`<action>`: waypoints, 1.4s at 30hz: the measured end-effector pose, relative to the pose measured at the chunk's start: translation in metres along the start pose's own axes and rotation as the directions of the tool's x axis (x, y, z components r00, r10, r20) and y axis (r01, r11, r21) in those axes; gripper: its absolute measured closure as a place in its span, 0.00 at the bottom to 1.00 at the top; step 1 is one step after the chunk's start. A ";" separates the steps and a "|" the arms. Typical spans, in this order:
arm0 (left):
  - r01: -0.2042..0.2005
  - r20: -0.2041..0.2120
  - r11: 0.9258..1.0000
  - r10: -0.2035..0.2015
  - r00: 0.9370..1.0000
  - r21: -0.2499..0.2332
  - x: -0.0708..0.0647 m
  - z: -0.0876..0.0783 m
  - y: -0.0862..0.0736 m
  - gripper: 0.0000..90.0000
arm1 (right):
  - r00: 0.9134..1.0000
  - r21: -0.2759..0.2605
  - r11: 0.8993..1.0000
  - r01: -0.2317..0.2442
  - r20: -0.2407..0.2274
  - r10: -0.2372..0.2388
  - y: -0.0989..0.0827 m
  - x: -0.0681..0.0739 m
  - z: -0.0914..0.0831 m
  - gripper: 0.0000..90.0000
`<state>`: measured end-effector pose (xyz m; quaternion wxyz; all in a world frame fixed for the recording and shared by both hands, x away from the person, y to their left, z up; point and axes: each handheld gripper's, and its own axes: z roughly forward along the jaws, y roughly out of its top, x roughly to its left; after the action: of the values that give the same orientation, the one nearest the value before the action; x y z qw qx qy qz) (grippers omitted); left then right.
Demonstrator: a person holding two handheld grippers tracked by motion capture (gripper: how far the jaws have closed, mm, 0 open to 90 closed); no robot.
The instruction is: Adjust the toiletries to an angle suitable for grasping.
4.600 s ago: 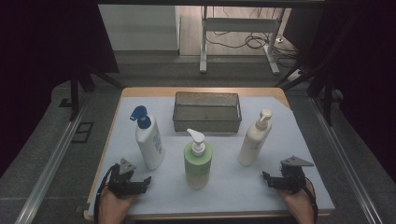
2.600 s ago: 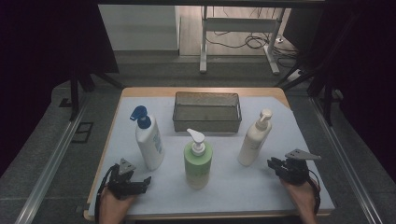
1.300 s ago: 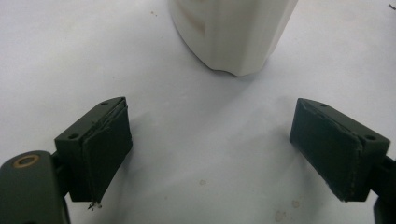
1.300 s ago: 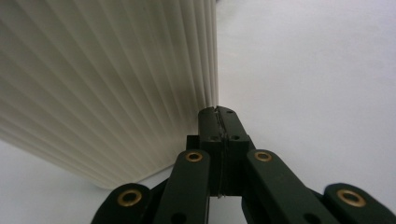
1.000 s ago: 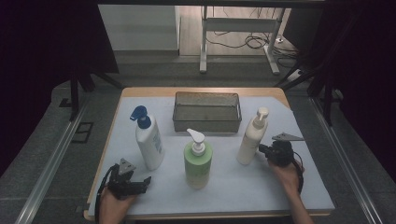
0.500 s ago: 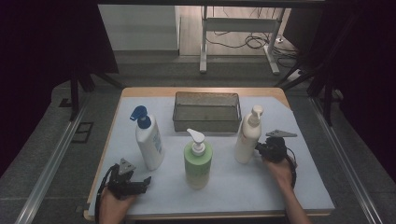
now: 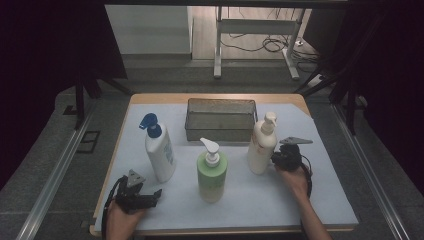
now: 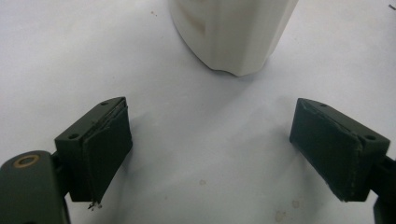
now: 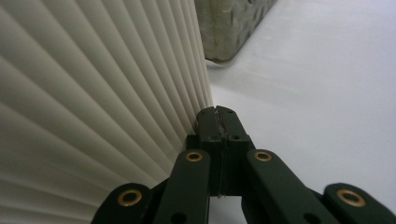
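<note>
Contact has been made with the cream pump bottle [image 7: 262, 145], which stands toward the right edge of the table [image 7: 330, 200], just in front of the mesh basket [image 7: 220, 119]: since a second ago it has been nudged leftward by the right gripper [image 7: 280, 158], whose jaws are pressed together, empty, against its ribbed side. A push rather than a grasp is suggested. The left gripper [image 7: 150, 195] is held wide open, holding nothing, near the front left corner.

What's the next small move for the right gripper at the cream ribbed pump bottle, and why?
Probably keep nudging sideways: the right gripper has its jaws shut, tips against the cream ribbed pump bottle, so it can push, not grasp. The grey mesh basket stands just behind.
</note>
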<state>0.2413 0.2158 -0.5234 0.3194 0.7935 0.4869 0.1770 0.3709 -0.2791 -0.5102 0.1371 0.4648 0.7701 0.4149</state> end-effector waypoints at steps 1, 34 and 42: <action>0.000 0.000 1.000 0.000 1.000 0.000 0.000 0.000 0.000 0.14 | 1.000 0.000 1.000 -0.001 -0.003 0.001 0.001 0.001 0.001 1.00; -0.002 -0.001 1.000 0.002 1.000 0.000 0.000 0.000 0.000 0.14 | 0.997 -0.012 0.998 0.056 -0.055 -0.057 -0.026 0.024 -0.059 1.00; -0.002 -0.001 1.000 0.002 1.000 0.000 0.000 0.000 0.000 0.14 | 0.986 -0.012 0.994 0.107 -0.123 -0.108 -0.030 0.053 -0.056 1.00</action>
<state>0.2412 0.2157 -0.5234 0.3189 0.7938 0.4864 0.1778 0.2911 -0.2700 -0.4898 0.1125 0.3956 0.7998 0.4372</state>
